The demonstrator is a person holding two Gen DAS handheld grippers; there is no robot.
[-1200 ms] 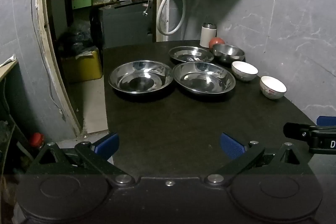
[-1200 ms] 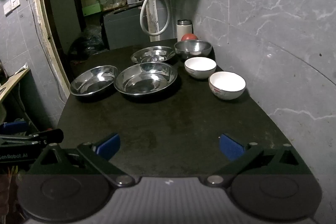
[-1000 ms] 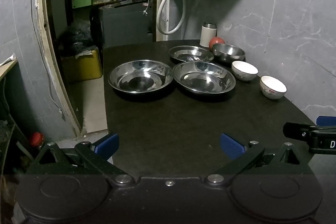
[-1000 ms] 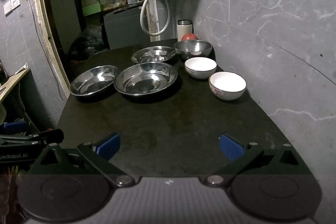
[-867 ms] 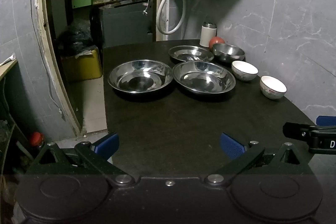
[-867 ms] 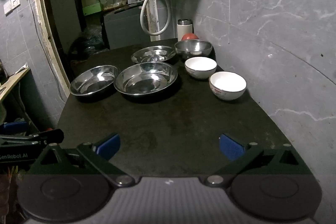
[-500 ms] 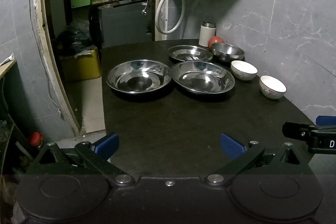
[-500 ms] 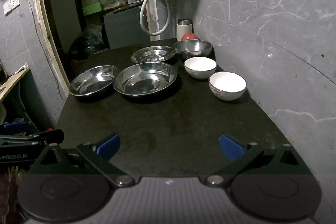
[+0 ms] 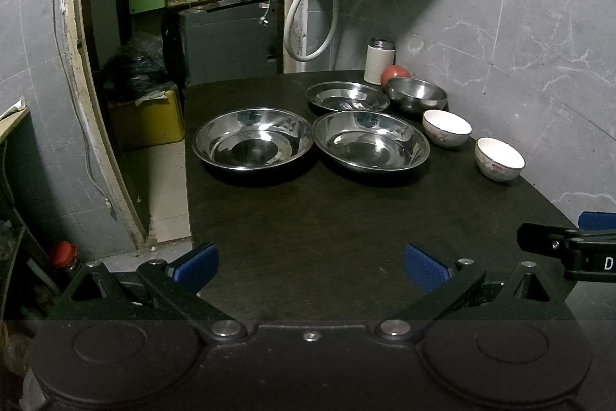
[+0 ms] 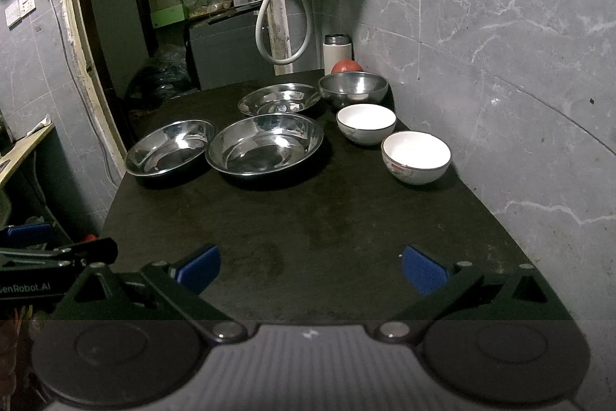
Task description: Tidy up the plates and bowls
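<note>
Left claw [image 9: 310,266]: matte black linkage arms, silver pivot screws behind the blue ribbed pads [image 9: 423,266], two round black discs on the housing. Right claw [image 10: 311,268]: same build, but grey ribbed housing between the discs. White lettering on the left claw's side, probably "GenRobot.AI", partly cut off.

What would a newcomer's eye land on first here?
Probably the two large steel basins shining side by side mid-table, with a flatter steel plate and a steel bowl behind them. Next, the two white bowls along the wall side. Both grippers hover open at the near edge.
</note>
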